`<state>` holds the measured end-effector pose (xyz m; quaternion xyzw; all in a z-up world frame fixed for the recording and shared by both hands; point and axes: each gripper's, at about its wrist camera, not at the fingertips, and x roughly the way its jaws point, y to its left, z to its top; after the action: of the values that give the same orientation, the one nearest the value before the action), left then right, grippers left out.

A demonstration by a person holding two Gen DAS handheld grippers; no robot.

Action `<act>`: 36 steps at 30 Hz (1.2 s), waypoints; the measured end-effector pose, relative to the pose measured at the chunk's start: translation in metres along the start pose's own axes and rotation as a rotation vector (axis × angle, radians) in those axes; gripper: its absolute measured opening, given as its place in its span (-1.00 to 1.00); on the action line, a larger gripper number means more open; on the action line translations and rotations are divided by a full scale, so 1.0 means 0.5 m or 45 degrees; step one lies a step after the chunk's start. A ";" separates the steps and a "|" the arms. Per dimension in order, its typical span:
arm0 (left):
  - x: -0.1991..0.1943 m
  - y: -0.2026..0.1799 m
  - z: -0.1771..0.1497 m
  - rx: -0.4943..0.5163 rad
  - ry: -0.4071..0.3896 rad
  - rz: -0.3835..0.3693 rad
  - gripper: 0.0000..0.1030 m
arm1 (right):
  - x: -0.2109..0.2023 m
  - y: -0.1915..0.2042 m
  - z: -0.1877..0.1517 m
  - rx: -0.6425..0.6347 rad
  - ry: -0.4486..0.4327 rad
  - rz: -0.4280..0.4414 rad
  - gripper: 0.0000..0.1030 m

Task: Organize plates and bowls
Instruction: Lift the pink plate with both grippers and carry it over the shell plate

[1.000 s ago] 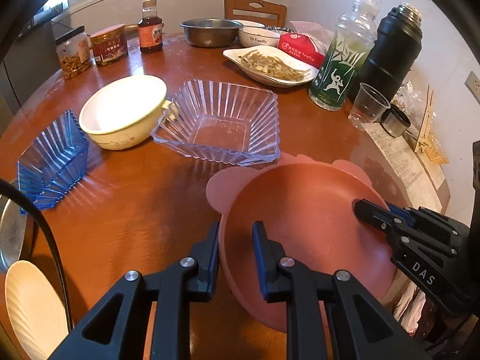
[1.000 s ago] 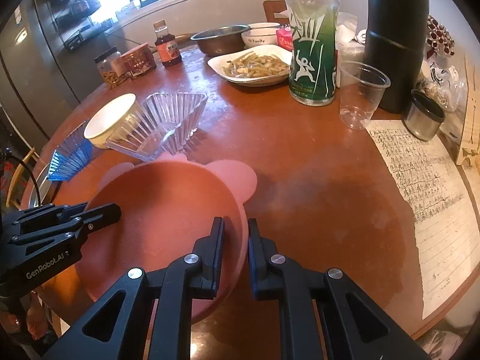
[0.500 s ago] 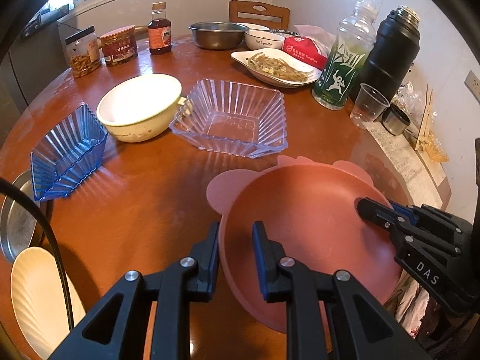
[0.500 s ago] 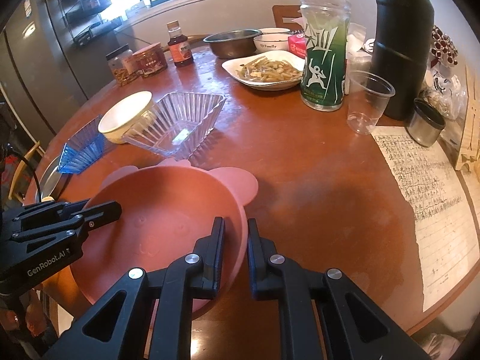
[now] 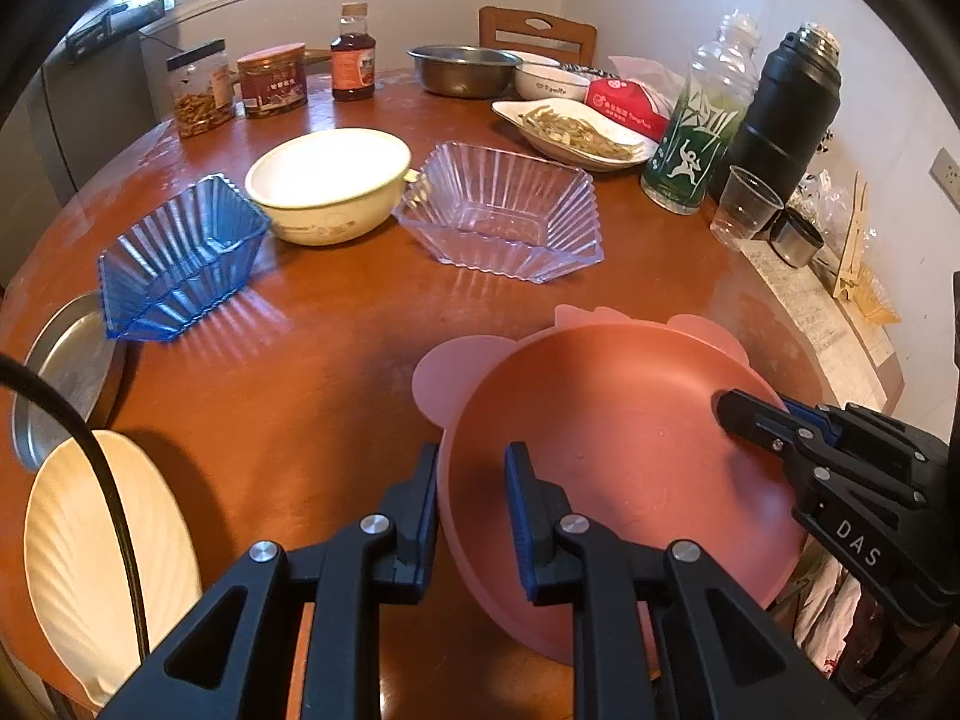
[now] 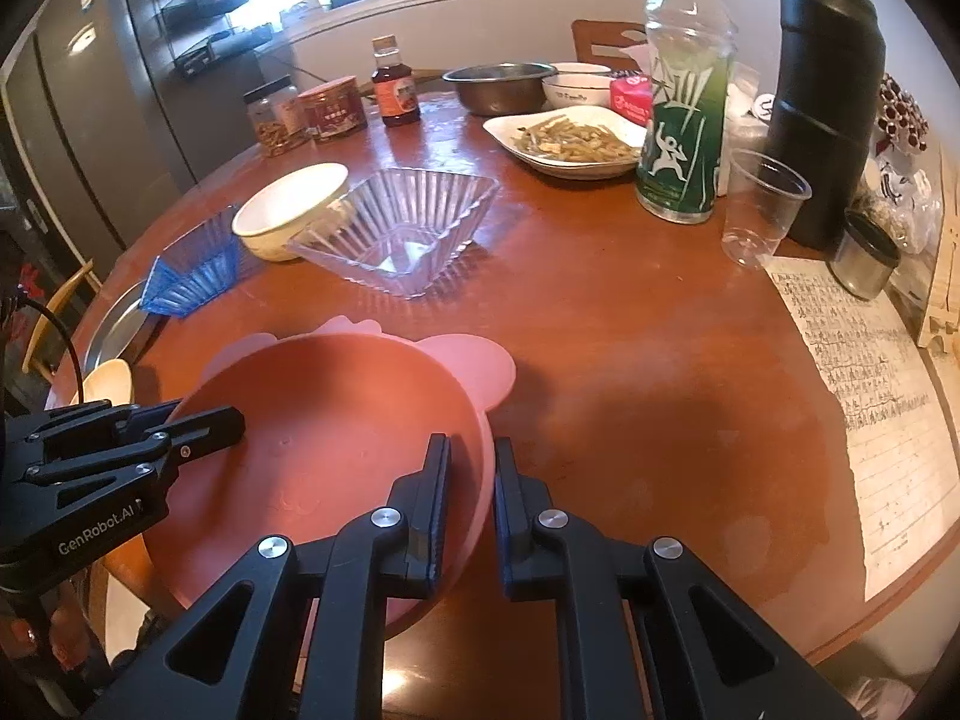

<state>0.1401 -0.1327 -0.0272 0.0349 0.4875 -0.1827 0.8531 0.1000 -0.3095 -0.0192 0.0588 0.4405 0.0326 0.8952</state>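
A pink plate with ear-shaped tabs [image 5: 612, 438] [image 6: 336, 432] hangs over the near edge of the round wooden table [image 5: 336, 360], held from both sides. My left gripper [image 5: 468, 468] is shut on its left rim. On the opposite rim my right gripper [image 6: 471, 459] is shut too, and shows as a black tool [image 5: 756, 420] in the left wrist view. Farther back stand a clear ribbed square bowl [image 5: 504, 210], a cream bowl [image 5: 330, 180] and a blue ribbed bowl [image 5: 180, 252]. A cream scalloped plate [image 5: 102, 558] and a steel plate [image 5: 66, 372] lie at the near left.
At the back are jars [image 5: 201, 87], a sauce bottle [image 5: 353, 54], a steel bowl [image 5: 462, 69], a white bowl [image 5: 549, 81] and a dish of food [image 5: 576, 132]. On the right stand a green bottle [image 6: 684, 120], a black flask [image 6: 828, 96], a plastic cup [image 6: 759, 210], a small steel cup [image 6: 864, 252] and written paper [image 6: 870, 372].
Both grippers have drawn back toward the table's near edge with the pink plate between them. The bowls now look farther off and more of the cream plate shows.
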 end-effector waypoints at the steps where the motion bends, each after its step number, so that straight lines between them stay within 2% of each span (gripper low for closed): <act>1: -0.006 0.004 -0.003 -0.003 -0.006 0.002 -0.58 | -0.004 0.006 0.000 -0.005 -0.007 0.001 -0.75; 12: -0.067 0.067 -0.019 -0.066 -0.079 0.020 -0.58 | -0.030 0.080 0.019 -0.077 -0.053 0.018 -0.75; 27: -0.154 0.252 -0.064 -0.246 -0.165 0.121 -0.58 | -0.014 0.288 0.050 -0.243 -0.078 0.129 -0.76; 36: -0.190 0.337 -0.093 -0.303 -0.194 0.176 -0.58 | 0.003 0.392 0.058 -0.311 -0.079 0.177 -0.76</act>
<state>0.1168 0.0617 0.0084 -0.0469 0.4359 -0.0667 0.8963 0.1226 -0.1171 0.0234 -0.0192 0.4001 0.1463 0.9045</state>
